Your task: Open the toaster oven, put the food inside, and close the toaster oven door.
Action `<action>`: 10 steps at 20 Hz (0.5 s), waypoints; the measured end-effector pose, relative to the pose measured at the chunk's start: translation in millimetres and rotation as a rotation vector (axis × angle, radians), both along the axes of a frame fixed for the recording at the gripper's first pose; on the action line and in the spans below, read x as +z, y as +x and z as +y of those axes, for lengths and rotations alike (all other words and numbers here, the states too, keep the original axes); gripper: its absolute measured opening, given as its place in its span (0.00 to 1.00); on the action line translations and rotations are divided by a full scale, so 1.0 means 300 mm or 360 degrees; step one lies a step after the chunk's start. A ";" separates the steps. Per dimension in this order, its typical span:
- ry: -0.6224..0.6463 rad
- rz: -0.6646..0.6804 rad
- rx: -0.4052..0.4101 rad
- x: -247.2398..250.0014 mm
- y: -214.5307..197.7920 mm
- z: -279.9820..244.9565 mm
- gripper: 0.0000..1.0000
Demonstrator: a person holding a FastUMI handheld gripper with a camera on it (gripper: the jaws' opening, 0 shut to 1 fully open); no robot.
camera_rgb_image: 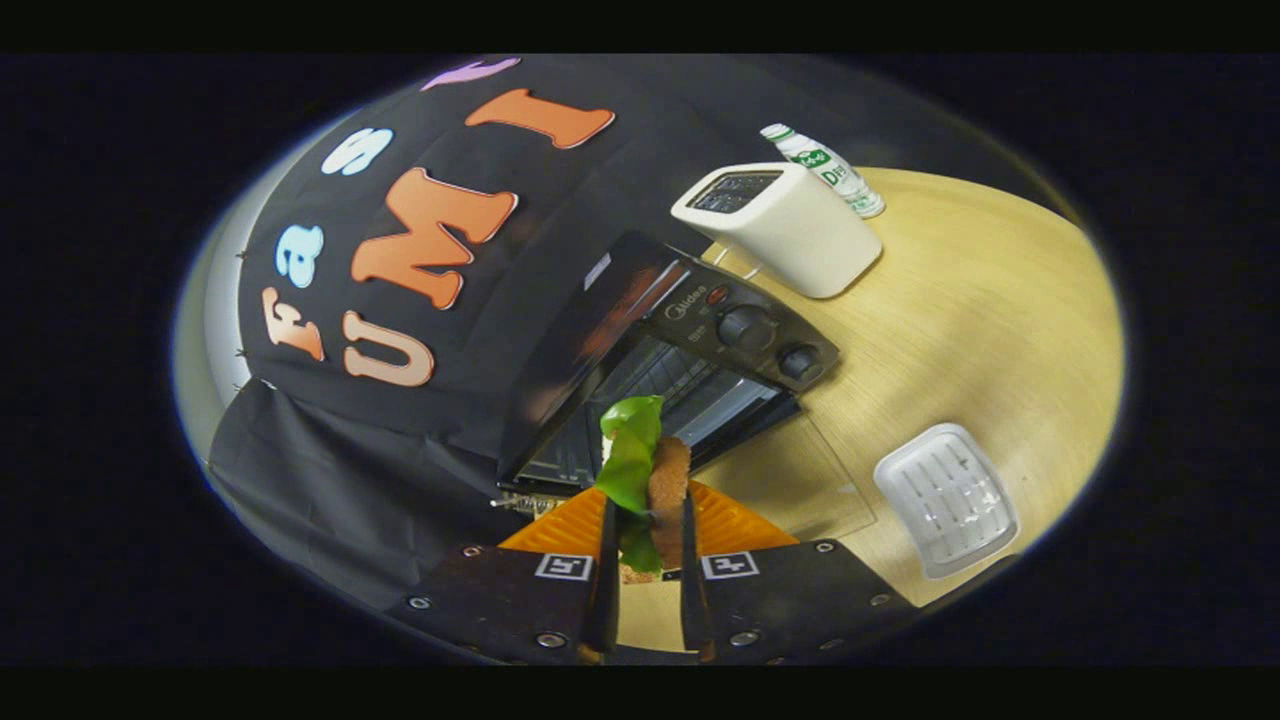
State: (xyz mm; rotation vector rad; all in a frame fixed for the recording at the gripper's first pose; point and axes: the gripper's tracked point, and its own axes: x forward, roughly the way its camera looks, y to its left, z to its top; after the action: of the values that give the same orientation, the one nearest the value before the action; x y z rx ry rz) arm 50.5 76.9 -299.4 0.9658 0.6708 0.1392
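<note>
The gripper (645, 520) is clamping the food (650, 470) between its two fingers (607, 560), both pressing on it across a narrow gap. The food is standing with its long axis running along the fingers, its far end pointing forward toward the open mouth of the toaster oven (690, 370). It is showing a bright green leafy layer on the left, curling over at the far tip, and a brown, rough-textured layer on the right, the two lying face to face. The toaster oven is sitting just ahead of the fingertips on the wooden table (980, 320); its glass door (800, 480) is lying folded down flat, and wire racks are showing inside. Two dark knobs (745, 327) are lining its control panel. Beyond it, a white toaster (780, 225) is standing beside a bottle (825, 170). A white ridged tray (945, 497) is resting near the open door.
</note>
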 end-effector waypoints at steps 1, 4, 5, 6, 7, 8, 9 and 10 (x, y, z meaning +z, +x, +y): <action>0.0034 0.0000 -0.0033 -0.008 0.028 0.013 0.25; 0.0138 0.0008 -0.0144 -0.046 0.109 0.045 0.25; 0.0164 0.0013 -0.0185 -0.061 0.137 0.049 0.25; 0.0187 0.0028 -0.0234 -0.080 0.166 0.050 0.25; 0.0202 0.0042 -0.0279 -0.097 0.191 0.050 0.25; 0.0236 0.0047 -0.0313 -0.108 0.212 0.054 0.25; 0.0279 0.0044 -0.0353 -0.102 0.235 0.063 0.25; 0.0293 0.0049 -0.0393 -0.107 0.252 0.068 0.25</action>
State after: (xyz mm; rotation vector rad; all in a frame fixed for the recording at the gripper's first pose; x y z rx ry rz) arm 126.1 97.4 -331.5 1.2220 0.5680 -0.0329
